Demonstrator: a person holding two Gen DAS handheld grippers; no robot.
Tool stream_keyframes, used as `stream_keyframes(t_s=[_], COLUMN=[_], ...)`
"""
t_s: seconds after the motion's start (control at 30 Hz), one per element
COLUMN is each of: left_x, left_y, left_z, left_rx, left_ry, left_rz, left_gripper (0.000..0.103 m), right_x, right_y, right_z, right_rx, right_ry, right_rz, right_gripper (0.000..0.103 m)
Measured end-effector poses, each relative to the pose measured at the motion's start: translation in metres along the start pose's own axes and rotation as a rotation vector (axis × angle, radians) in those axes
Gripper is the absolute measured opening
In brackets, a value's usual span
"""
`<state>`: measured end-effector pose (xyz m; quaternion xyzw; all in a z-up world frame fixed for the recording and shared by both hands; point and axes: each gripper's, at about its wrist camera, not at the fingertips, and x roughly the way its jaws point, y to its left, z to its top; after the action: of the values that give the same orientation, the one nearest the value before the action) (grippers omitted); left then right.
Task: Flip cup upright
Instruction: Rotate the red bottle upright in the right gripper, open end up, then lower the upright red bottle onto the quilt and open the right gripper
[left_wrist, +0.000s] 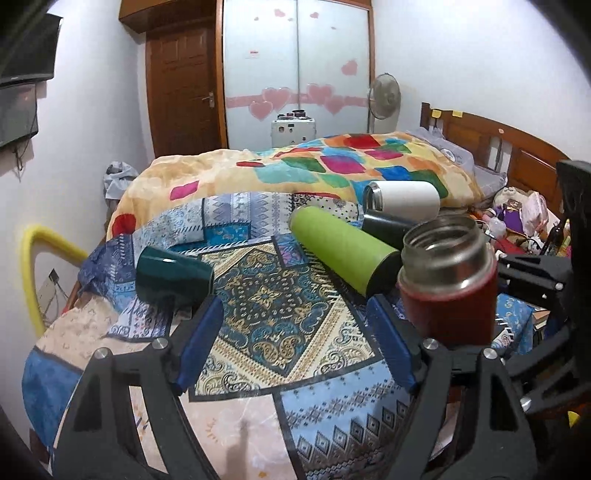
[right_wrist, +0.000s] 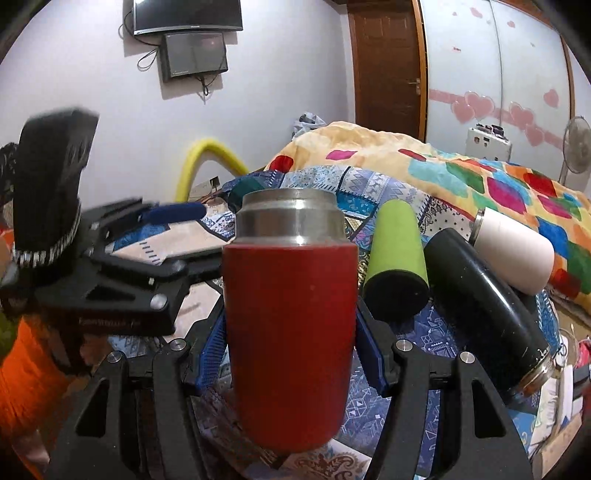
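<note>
My right tongs (right_wrist: 291, 354) pinch the red cup (right_wrist: 290, 332) between their blue pads, one on each side of its body. The cup stands upright in that grip, steel mouth up, long axis vertical, its base just above the patterned bedspread (left_wrist: 280, 310); I cannot tell whether it touches the cloth. My left tongs (left_wrist: 295, 332) are spread wide and hold nothing; seen from them, the red cup sits just to their right.

Other vessels lie on their sides on the bed: a green cup (left_wrist: 343, 251), a black cup (right_wrist: 487, 314) and a white cup (left_wrist: 402, 201), clustered ahead and right, and a dark teal cup (left_wrist: 173, 275) to the left.

Judgement: the red cup appears righted and needs only setting down. The teal cup lies nearest my left tongs, just beyond the left pad, its axis running across their line of reach.
</note>
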<state>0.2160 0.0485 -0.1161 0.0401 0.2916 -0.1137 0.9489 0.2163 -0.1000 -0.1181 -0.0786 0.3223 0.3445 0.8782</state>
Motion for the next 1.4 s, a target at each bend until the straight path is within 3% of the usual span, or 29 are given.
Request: stream_keyframes(t_s=[0.43, 1.1, 1.23, 1.4], left_x=[0.000, -0.028, -0.042, -0.074], left_y=[-0.012, 0.014, 0.012, 0.002], left_z=[0.010, -0.015, -0.016, -0.012], left_rx=[0.026, -0.091, -0.118, -0.131], left_ry=[-0.011, -0.051, -0.073, -0.139], left_rz=[-0.038, 0.049, 0.051, 0.076], left_gripper=[0.080, 0.080, 0.080, 0.080], right_x=[0.010, 0.019, 0.005, -0.038], right_y=[-0.004, -0.002, 0.000, 0.004], right_z=[-0.009, -0.014, -0.015, -0.010], right_rx=[-0.023, 0.038, 0.051, 0.069], right_ry=[-0.033, 0.005, -0.014, -0.098], right_rz=[-0.019, -0.023, -0.043, -0.070], right_gripper=[0.059, 0.060, 0.064, 0.065])
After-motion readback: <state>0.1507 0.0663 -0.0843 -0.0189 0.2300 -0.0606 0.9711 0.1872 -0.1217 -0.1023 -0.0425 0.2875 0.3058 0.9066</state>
